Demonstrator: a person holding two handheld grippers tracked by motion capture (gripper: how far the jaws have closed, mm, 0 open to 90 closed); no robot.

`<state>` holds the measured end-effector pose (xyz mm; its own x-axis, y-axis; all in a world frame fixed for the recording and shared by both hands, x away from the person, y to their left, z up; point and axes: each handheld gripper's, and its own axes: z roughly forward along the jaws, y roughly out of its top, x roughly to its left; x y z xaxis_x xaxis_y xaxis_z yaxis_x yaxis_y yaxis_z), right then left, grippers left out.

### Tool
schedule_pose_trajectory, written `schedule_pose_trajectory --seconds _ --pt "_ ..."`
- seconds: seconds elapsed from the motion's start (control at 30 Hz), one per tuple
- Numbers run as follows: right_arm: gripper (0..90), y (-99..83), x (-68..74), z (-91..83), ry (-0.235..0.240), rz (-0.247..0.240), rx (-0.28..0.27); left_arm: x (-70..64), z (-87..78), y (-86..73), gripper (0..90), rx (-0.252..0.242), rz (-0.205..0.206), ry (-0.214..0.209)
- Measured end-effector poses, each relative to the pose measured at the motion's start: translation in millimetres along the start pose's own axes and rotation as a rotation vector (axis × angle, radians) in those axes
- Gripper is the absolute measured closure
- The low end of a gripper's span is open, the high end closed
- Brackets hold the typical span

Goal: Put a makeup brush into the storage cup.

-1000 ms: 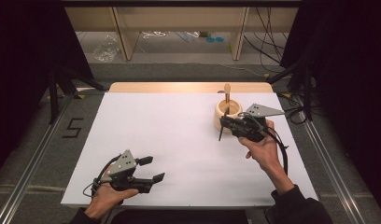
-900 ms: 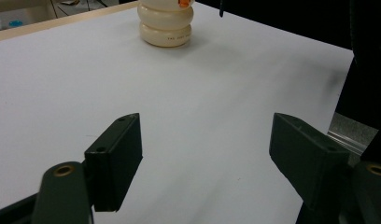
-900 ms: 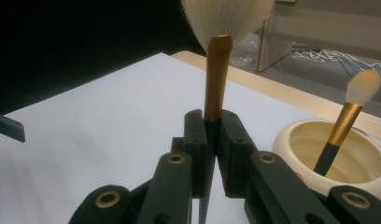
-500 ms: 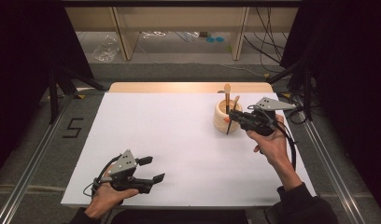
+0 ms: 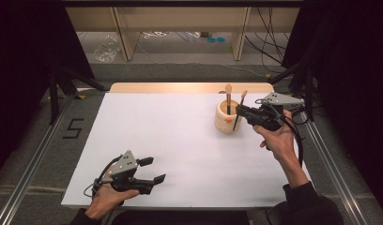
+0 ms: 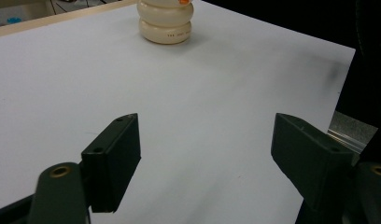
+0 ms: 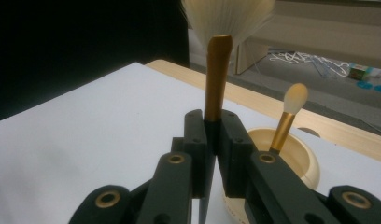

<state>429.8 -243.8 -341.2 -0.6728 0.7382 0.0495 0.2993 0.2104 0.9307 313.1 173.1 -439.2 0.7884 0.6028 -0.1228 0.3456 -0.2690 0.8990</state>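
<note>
Your right gripper (image 5: 242, 112) pinches the makeup brush (image 7: 218, 70) by its stiff, light, slippery handle beside the holder (image 5: 226, 118); grip there, sparing soft bristles. Left gripper (image 5: 149, 169) rests open.

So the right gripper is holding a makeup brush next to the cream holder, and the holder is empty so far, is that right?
Not quite. The right gripper does hold a makeup brush next to the cream holder, but the holder is not empty: a second brush already stands in it, bristles up. The right gripper view shows it behind the fingers, and the high view shows it too.
</note>
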Motion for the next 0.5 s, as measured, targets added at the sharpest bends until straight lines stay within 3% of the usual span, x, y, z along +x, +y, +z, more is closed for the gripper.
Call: schedule_pose_trajectory --seconds 0.1,0.13,0.5 --pt "83.2 2.3 -2.2 0.6 -0.004 0.007 -0.003 0.0 0.2 0.0 24.0 0.002 0.004 0.0" --pt "83.2 2.7 -2.8 1.3 -0.012 0.003 -0.005 -1.4 0.5 -0.5 24.0 0.002 -0.02 0.004" --pt "83.2 7.8 -19.8 12.4 -0.034 0.012 0.0 -1.1 1.1 -1.1 24.0 0.008 -0.02 0.004"
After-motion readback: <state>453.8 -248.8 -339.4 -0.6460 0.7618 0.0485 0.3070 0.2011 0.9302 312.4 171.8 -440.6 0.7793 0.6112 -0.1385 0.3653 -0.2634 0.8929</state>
